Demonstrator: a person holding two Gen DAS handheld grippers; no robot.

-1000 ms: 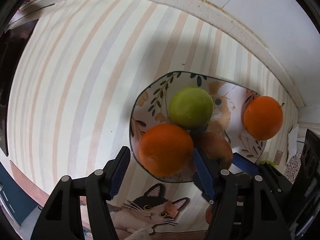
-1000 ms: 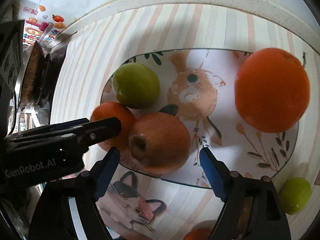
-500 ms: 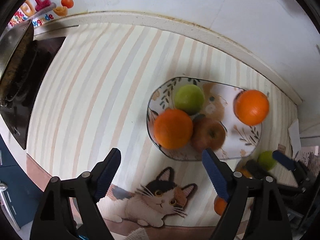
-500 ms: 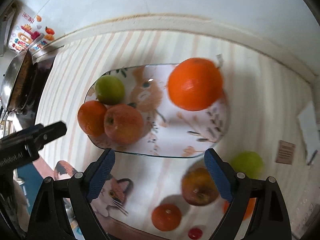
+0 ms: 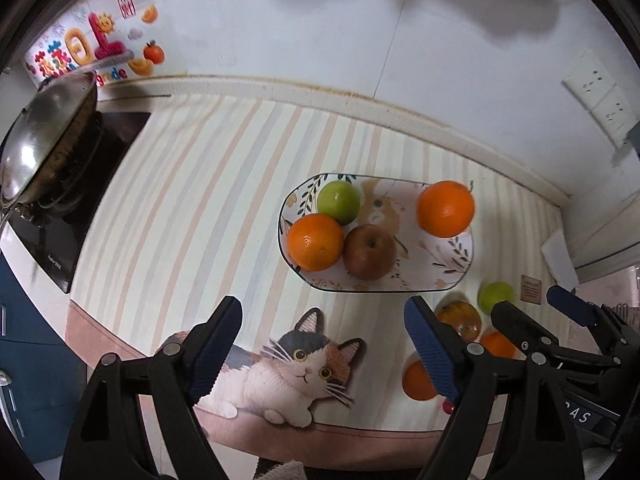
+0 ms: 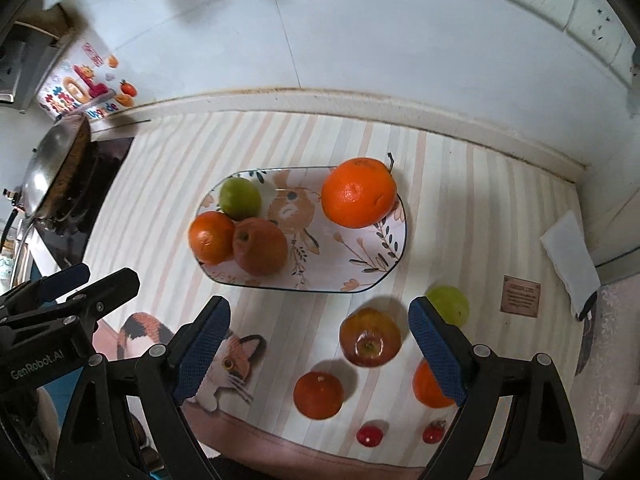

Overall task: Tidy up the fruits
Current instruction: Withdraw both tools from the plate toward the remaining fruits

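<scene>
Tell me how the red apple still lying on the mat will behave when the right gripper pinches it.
The red apple is round and lies stem-up on the flat mat, so a nudge would probably roll it. Its skin looks glossy, so the right gripper might slip unless it pinches across the widest part. It likely feels firm and fairly heavy.

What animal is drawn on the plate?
A brown rabbit, among leaves, on the plate; the right wrist view shows it best.

A home kitchen: wok [image 5: 44, 136] on a stove [image 5: 68, 216], tiled wall [image 5: 320, 20], wall sockets [image 6: 560, 0].
</scene>
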